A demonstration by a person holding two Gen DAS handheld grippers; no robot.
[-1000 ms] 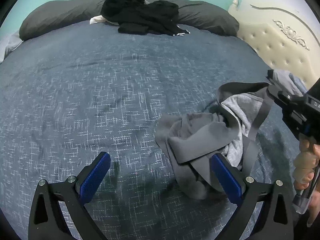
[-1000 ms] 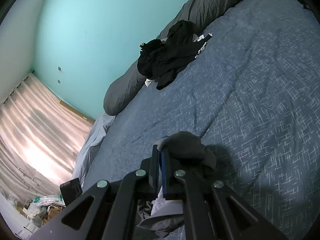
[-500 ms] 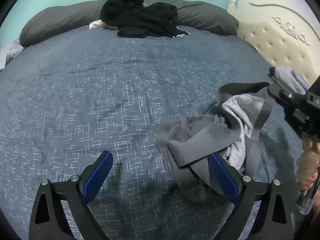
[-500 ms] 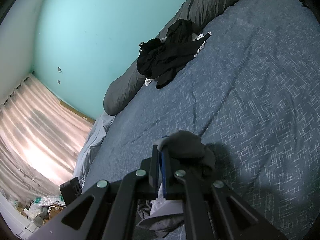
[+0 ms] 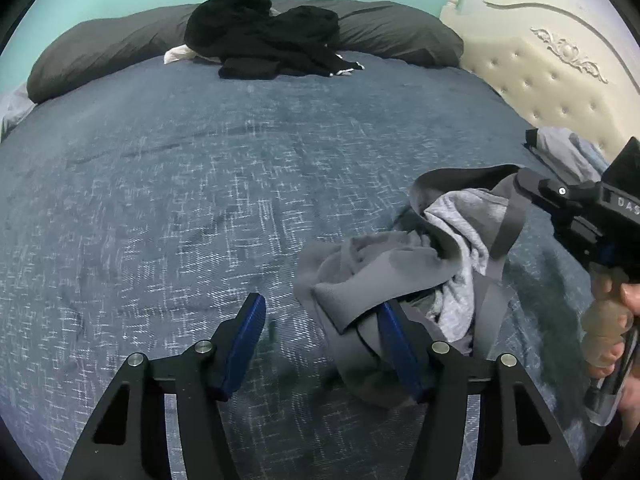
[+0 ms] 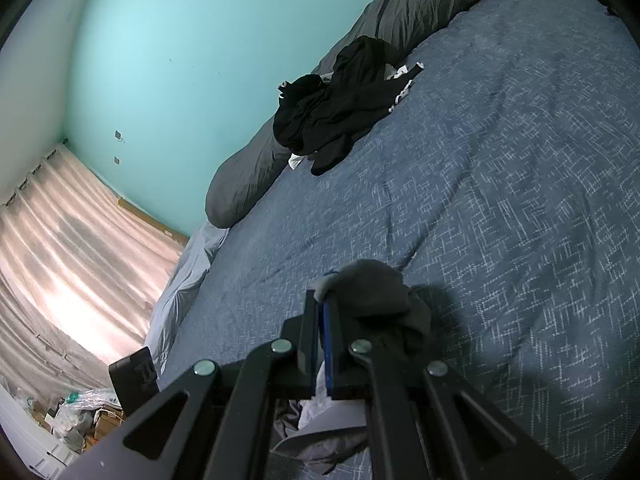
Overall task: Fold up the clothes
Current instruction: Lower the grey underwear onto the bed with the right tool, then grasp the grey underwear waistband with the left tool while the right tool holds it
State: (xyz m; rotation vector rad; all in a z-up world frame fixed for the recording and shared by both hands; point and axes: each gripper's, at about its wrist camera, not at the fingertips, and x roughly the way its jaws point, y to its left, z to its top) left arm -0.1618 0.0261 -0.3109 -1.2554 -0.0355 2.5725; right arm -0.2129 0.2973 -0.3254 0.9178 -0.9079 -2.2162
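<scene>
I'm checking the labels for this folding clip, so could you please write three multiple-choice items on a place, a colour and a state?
1. Where does the black pile lie?
A. At the far edge of the bed, against the dark pillow
B. On the floor
C. Under the right tongs

2. What colour is the wall?
A. White
B. Turquoise
C. Yellow

3. How do the right tongs stand?
A. Wide open over bare bedding
B. Out of view
C. Shut on the grey garment

Key: 1 A, the pile sits at the pillow in both views. 2 B, turquoise fills the background. 3 C, their blue pads meet with grey cloth pinched at the tip.
</scene>
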